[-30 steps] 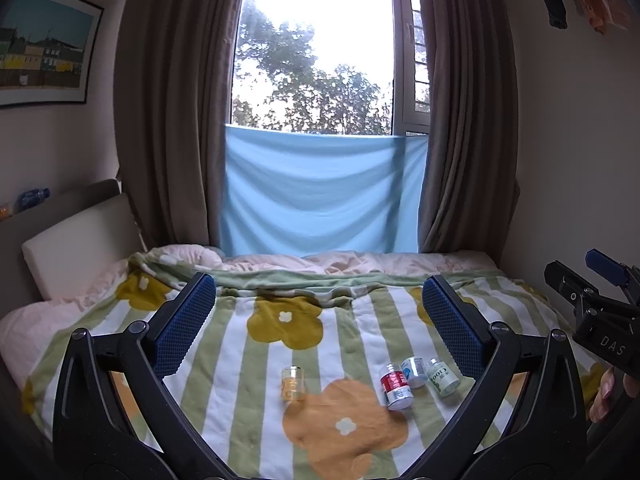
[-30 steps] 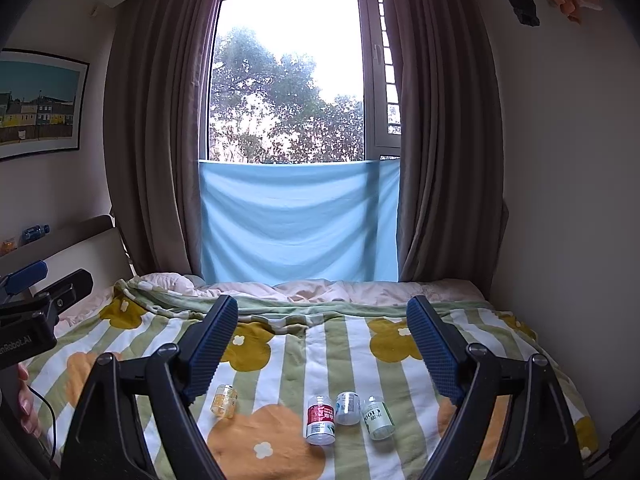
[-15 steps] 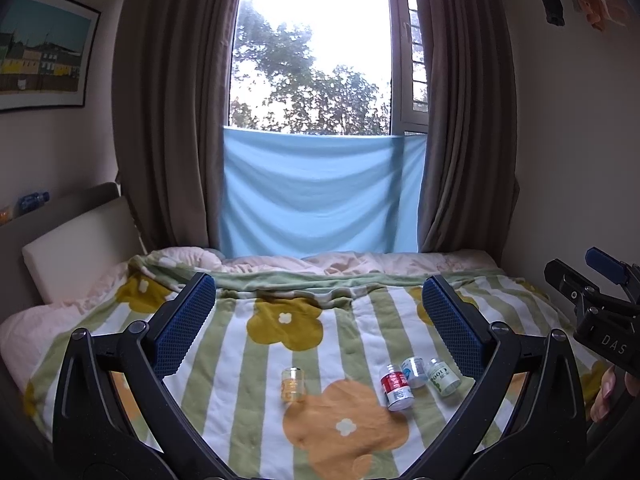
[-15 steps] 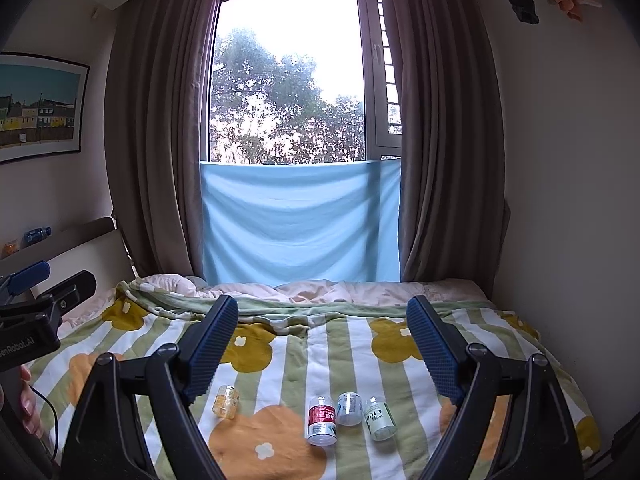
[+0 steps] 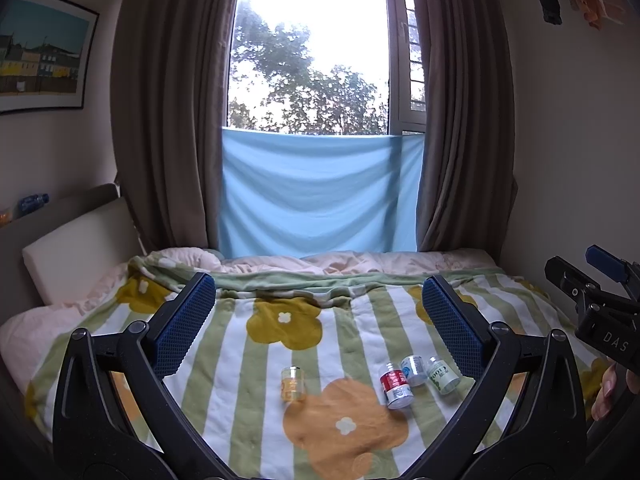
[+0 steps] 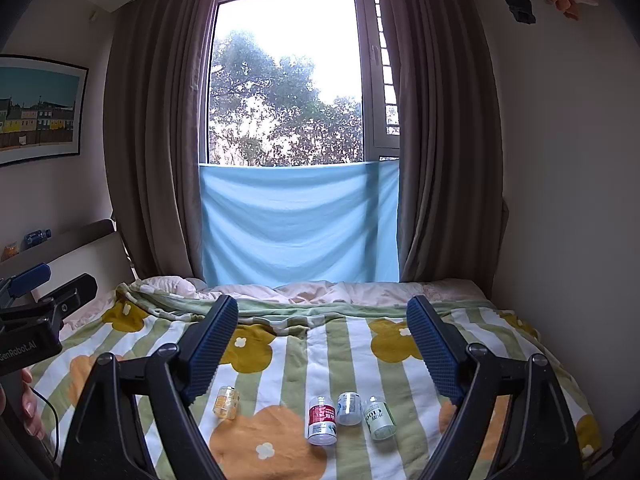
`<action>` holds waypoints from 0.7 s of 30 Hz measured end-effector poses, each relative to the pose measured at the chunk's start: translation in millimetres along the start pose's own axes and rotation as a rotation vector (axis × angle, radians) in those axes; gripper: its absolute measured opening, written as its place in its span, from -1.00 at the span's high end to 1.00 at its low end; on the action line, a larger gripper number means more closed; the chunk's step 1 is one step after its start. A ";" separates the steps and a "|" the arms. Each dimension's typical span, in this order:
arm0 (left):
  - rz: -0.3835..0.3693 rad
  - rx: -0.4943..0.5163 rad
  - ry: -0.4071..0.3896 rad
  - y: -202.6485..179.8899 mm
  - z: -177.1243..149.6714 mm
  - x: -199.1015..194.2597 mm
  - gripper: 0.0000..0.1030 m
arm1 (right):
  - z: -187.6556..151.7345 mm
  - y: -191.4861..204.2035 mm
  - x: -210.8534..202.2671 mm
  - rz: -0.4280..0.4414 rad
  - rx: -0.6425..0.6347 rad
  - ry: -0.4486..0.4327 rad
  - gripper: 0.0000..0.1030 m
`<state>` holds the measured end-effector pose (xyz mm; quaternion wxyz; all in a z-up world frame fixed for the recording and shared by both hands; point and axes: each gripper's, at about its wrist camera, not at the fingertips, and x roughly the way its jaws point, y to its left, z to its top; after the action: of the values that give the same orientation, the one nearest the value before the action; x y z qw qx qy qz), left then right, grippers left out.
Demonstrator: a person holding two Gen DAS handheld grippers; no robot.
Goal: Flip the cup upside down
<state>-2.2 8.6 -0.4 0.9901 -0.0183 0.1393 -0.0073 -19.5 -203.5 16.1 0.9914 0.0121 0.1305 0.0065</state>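
A small clear yellowish cup [image 5: 293, 383] stands on the striped flower blanket [image 5: 256, 360]; it also shows in the right wrist view [image 6: 226, 401]. My left gripper [image 5: 318, 320] is open and empty, held above the bed well short of the cup. My right gripper [image 6: 322, 344] is open and empty, also above the bed; the cup lies low and left between its fingers. The right gripper's body shows at the right edge of the left wrist view [image 5: 600, 312].
Three small bottles lie side by side right of the cup: red-labelled [image 6: 321, 420], blue-labelled [image 6: 349, 408], green-labelled [image 6: 378, 418]. A pillow [image 5: 76, 248] and headboard are at the left, a wall at the right, curtains and a blue cloth [image 5: 320, 196] behind.
Both views have tilted very slightly; the grippers stay open and nothing on the bed has moved.
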 end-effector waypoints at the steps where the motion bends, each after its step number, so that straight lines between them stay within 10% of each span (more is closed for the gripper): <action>1: 0.000 0.000 0.000 -0.3 -0.1 0.1 -0.99 | -0.2 -0.8 -0.3 0.000 0.000 0.000 -0.63; 21: -0.009 0.015 -0.014 -5.8 0.5 -6.4 -0.99 | -1.1 -4.4 -0.2 0.002 0.003 -0.002 -0.63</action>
<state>-8.3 2.9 2.1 0.9911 -0.0114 0.1323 -0.0125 -20.0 -208.0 15.0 0.9915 0.0135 0.1296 0.0071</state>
